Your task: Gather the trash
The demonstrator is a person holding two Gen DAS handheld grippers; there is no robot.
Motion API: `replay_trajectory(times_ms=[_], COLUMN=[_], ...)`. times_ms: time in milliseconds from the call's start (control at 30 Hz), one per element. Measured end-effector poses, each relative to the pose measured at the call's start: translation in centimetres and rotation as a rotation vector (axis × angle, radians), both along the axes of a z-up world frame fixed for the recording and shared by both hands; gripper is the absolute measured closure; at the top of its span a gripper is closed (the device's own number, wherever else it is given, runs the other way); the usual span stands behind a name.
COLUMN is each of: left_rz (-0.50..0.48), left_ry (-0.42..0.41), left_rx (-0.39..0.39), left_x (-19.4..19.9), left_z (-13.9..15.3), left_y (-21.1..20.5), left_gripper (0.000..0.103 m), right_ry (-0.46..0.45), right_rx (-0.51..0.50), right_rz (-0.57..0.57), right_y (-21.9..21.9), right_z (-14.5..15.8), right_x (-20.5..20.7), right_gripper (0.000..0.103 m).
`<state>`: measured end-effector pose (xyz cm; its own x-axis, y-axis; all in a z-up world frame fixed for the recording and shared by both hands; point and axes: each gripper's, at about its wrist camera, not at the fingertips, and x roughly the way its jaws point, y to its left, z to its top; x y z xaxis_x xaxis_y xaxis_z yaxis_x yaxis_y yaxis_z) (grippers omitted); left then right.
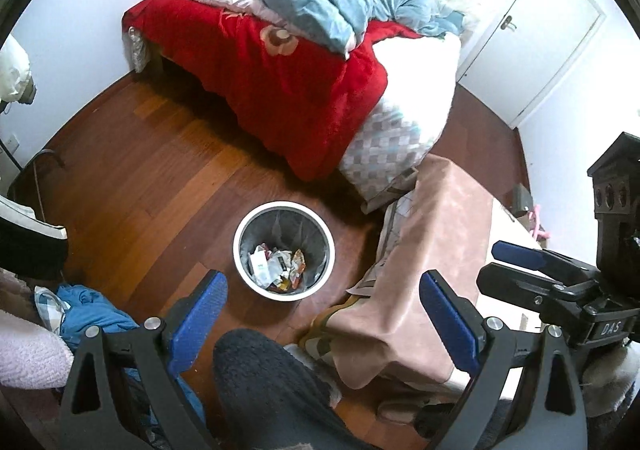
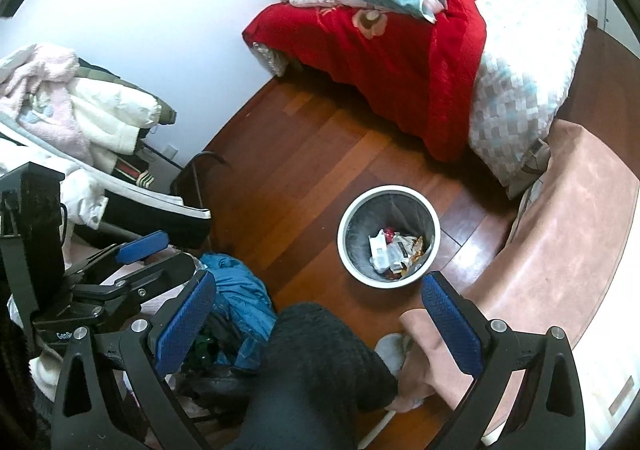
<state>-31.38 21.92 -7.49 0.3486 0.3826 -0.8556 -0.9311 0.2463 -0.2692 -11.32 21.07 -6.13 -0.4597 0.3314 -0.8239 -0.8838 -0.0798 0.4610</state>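
A round white-rimmed trash bin [image 1: 240, 246] with a grey liner stands on the wooden floor; it also shows in the right wrist view [image 2: 344, 238]. Crumpled wrappers and paper [image 1: 278, 264] lie at its bottom, and they show in the right wrist view too [image 2: 394, 252]. My left gripper [image 1: 320, 314] is open and empty, high above the floor just near of the bin. My right gripper [image 2: 320, 314] is open and empty, likewise above and near of the bin. Each gripper shows in the other's view: the right one [image 1: 516, 264] and the left one [image 2: 156, 254].
A bed with a red blanket [image 1: 280, 78] and blue duvet stands beyond the bin. A table under a pink cloth [image 1: 436, 250] is at the right. Piled clothes [image 2: 80, 118] and a blue garment [image 2: 240, 290] lie at the left. The person's dark-trousered knee [image 1: 256, 370] is below.
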Motion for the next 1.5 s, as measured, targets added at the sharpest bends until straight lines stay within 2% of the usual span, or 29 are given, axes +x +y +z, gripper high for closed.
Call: replay_trajectory(times_ms=[333,800,867,1500], left_rz=[-0.010,-0.001,-0.003,0.004], left_ry=[-0.023,-0.014,-0.009,-0.016], left_rx=[-0.005,-0.062,-0.058,-0.069], left_x=[0.0,-0.4,-0.3,-0.8], left_z=[1.0,-1.4,-1.4,-2.0], left_y=[-0.5,0.9,0.9,1.2], left_gripper=[0.005,0.005,0.000,0.000], right_ry=[-0.009,-0.020,-0.022,-0.033], right_rx=[-0.010,-0.091,-0.099,-0.122], right_rz=[0.029,0.021,0.021,0.033], right_y=[-0.1,1.5,1.6,1.8], right_z=[1.4,-1.9,-2.2,-3.4], right_x=[-0.1,0.0,0.0,-0.2], right_gripper=[0.000,0.000,0.000,0.000])
